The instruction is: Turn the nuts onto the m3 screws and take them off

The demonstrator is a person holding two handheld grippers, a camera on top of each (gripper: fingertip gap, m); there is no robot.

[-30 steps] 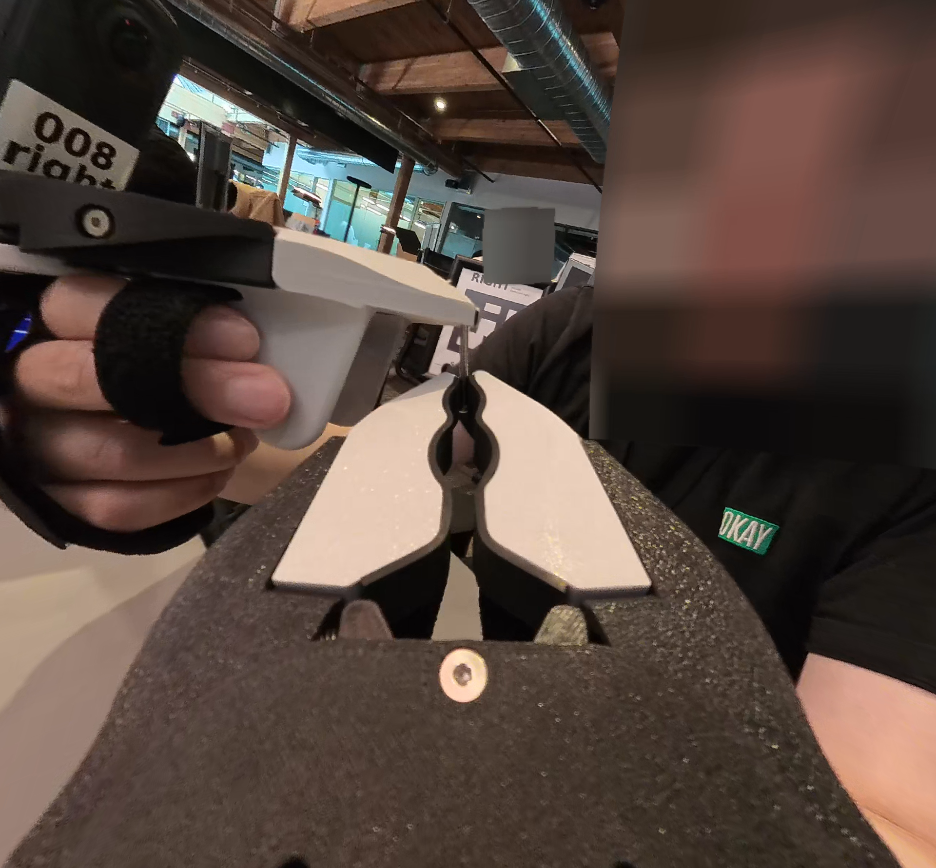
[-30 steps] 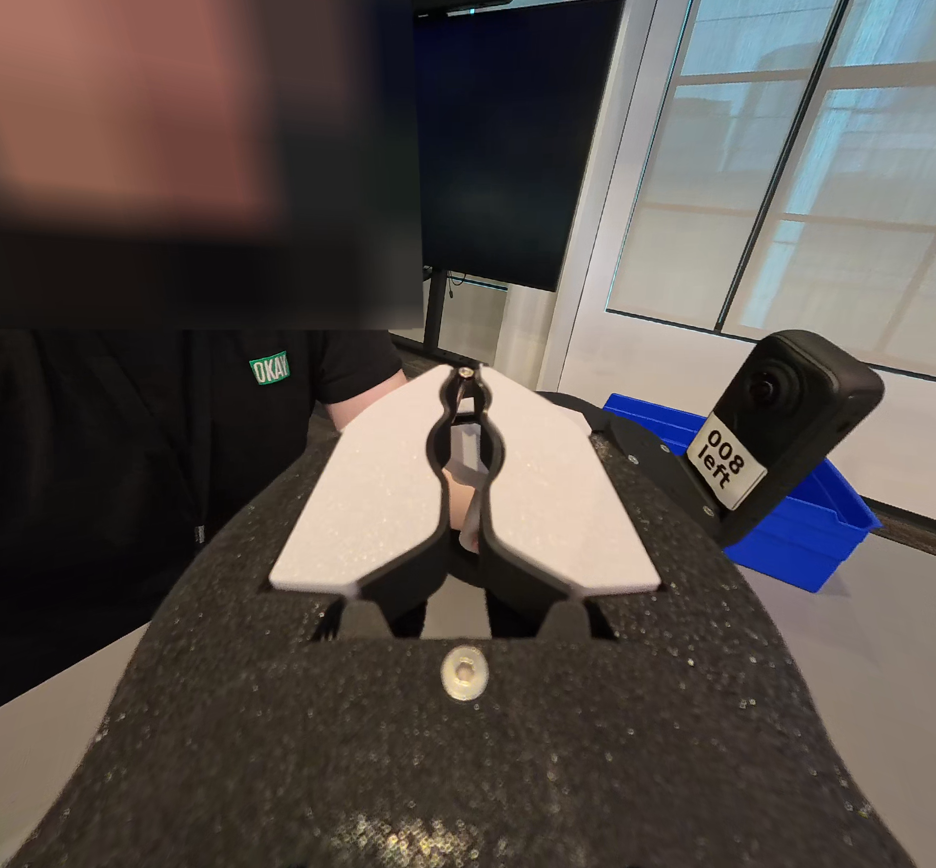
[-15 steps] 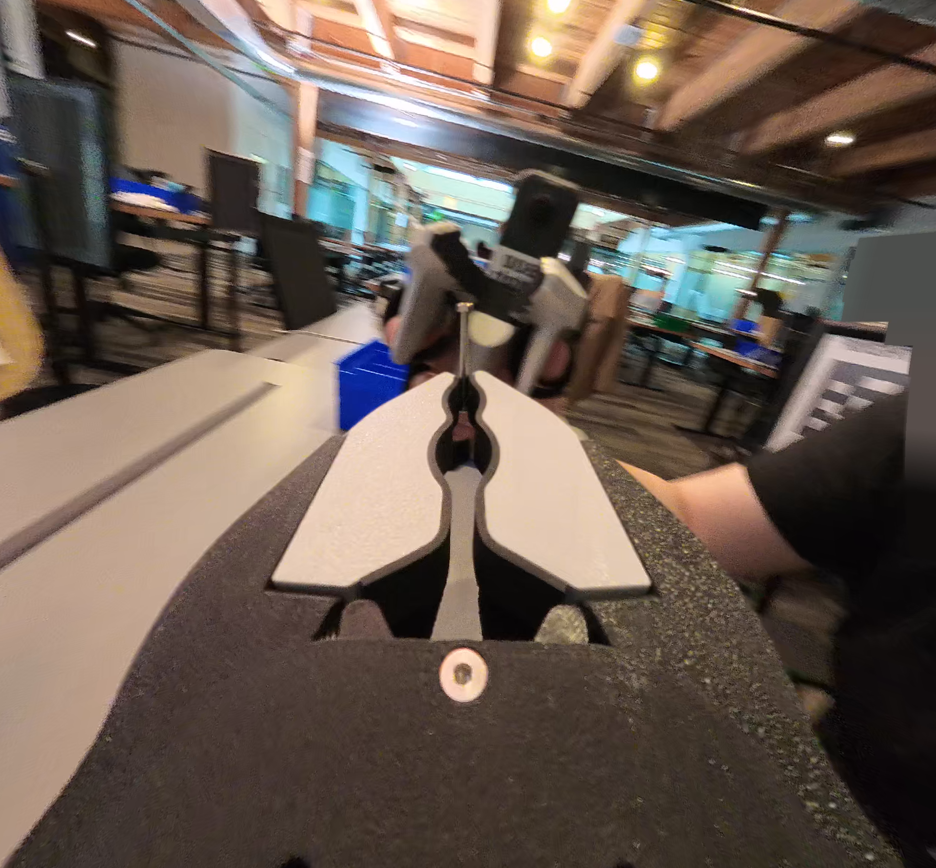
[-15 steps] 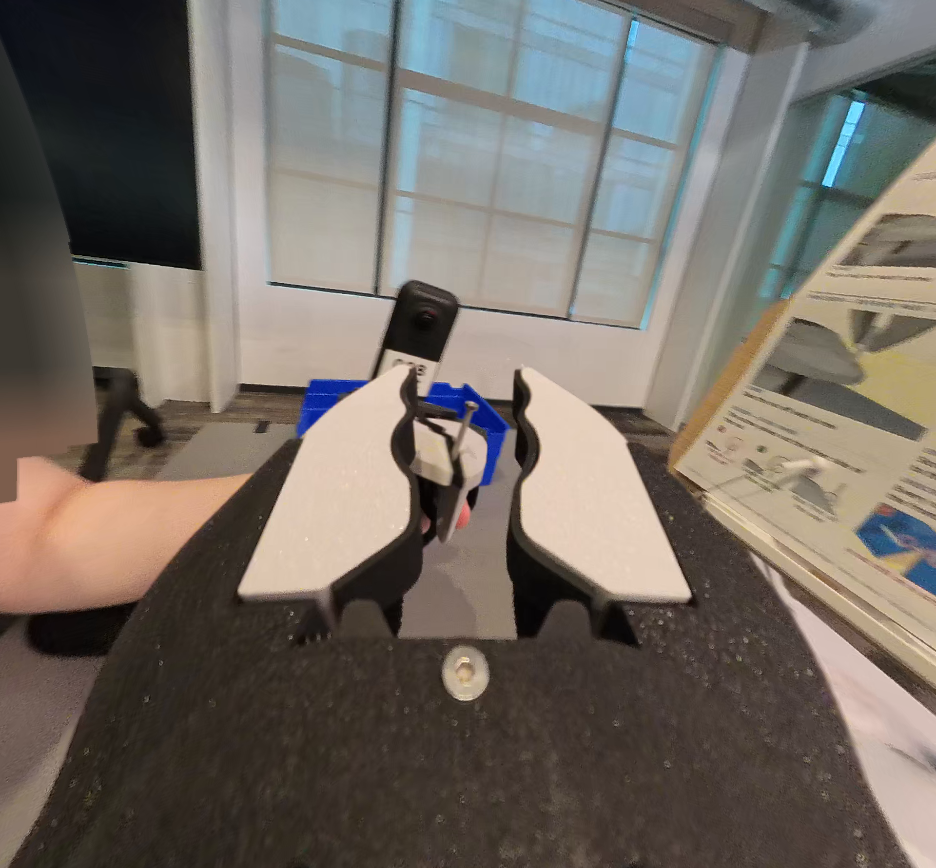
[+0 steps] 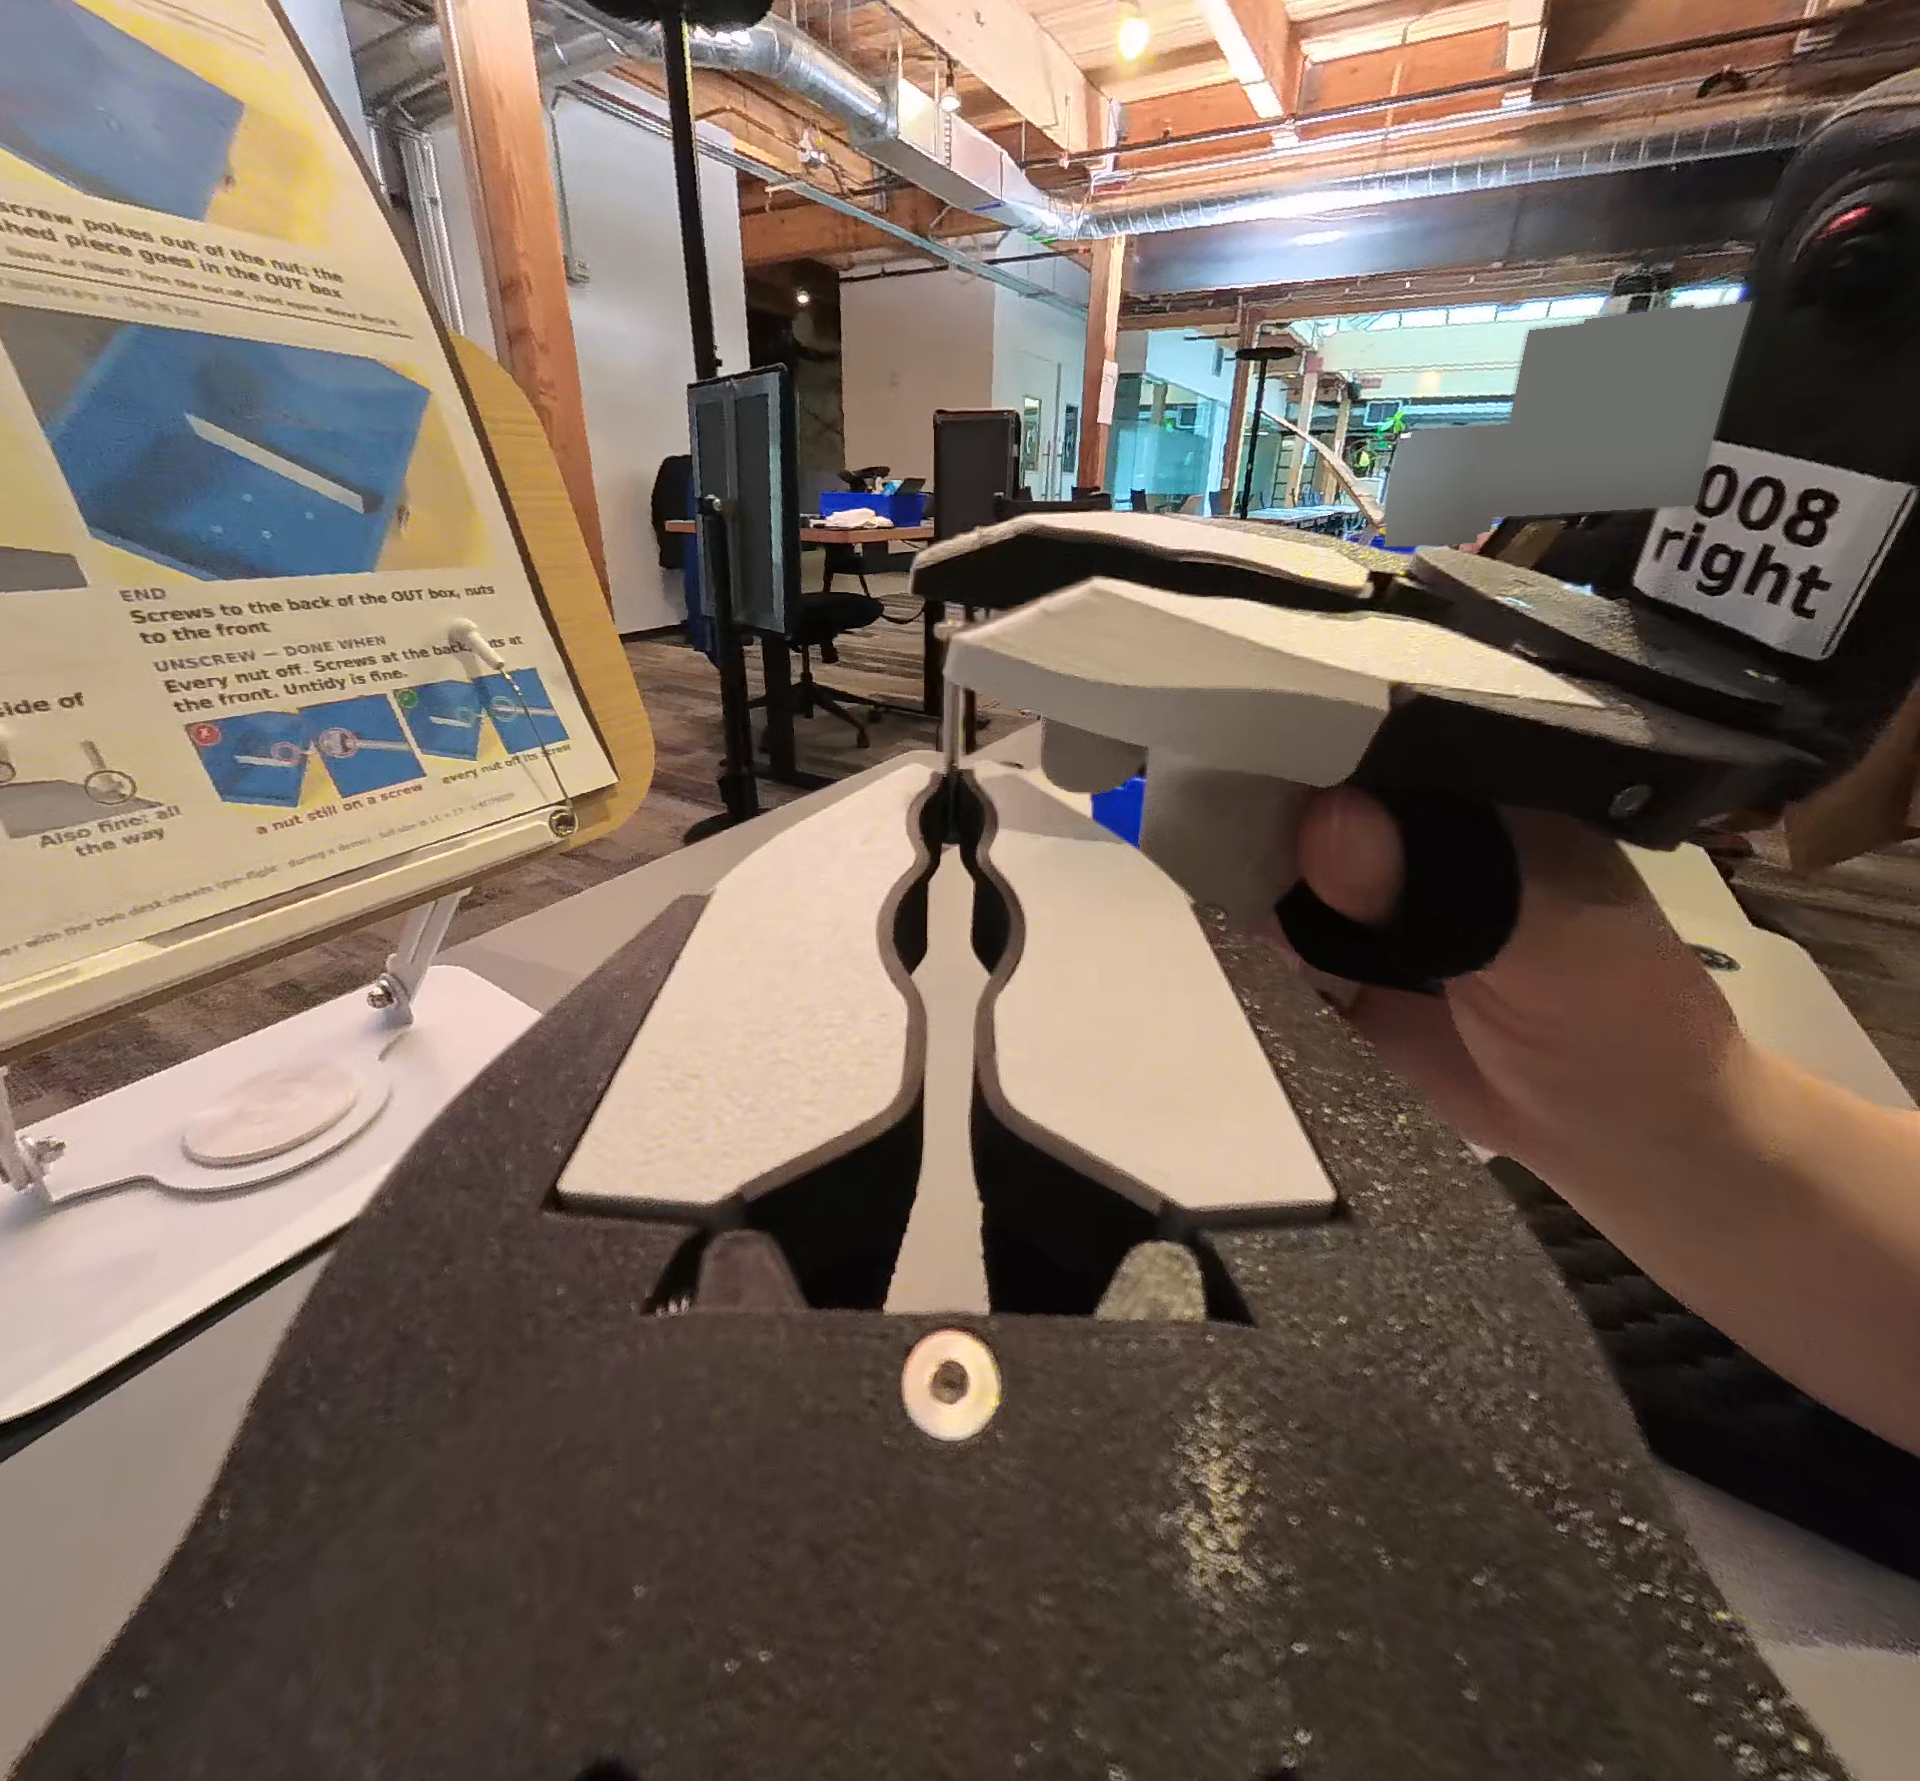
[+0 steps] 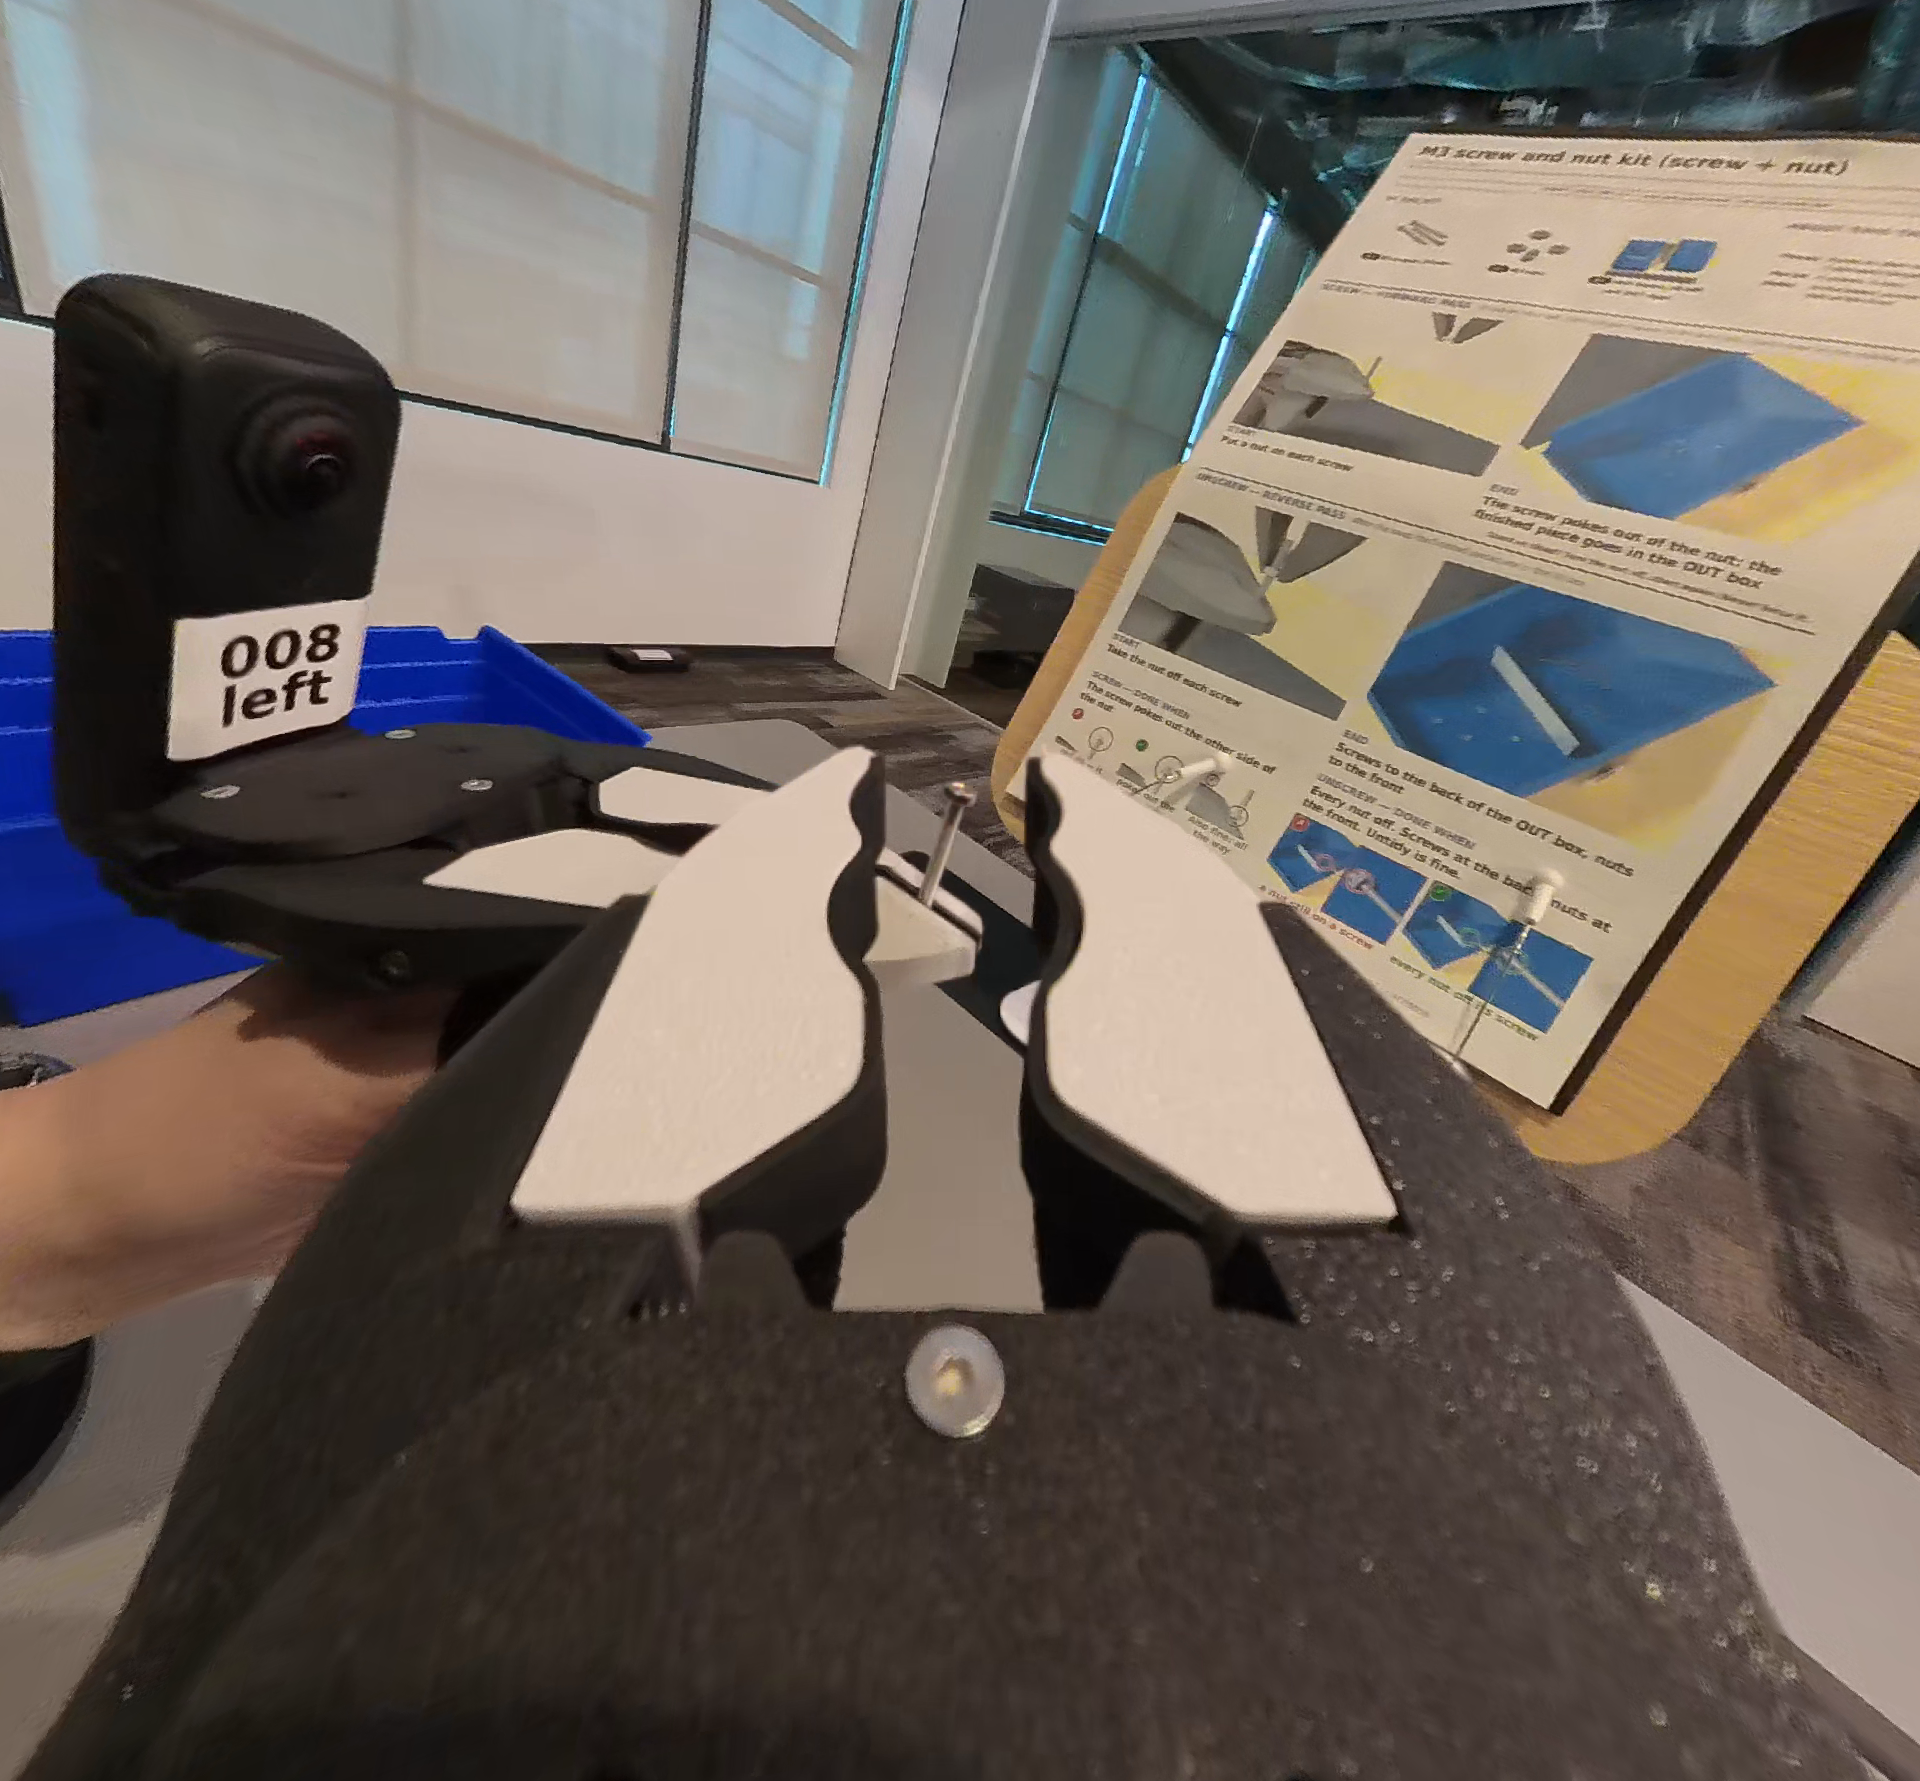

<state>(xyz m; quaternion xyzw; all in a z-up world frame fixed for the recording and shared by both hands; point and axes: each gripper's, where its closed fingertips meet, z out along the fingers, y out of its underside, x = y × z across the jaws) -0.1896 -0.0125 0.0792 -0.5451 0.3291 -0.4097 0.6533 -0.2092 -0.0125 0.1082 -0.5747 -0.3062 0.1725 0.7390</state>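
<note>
- Screw (image 6: 943,848): thin, silver, upright, clamped at its lower end in the closed left tool (image 5: 951,781).
- We see the right tool (image 6: 954,791) open, its fingers either side of the screw, not touching it; in the left view it sits directly above the screw.
- Instruction board (image 6: 1538,651) stands just behind the screw; blue bin (image 6: 499,692) farther left on the table (image 5: 125,1503).

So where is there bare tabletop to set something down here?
Grey tabletop shows bare between the blue plastic bin and the printed instruction board. It is crowded where the left gripper, pinching a thin metal screw, sits between the right gripper's open fingers.
</note>
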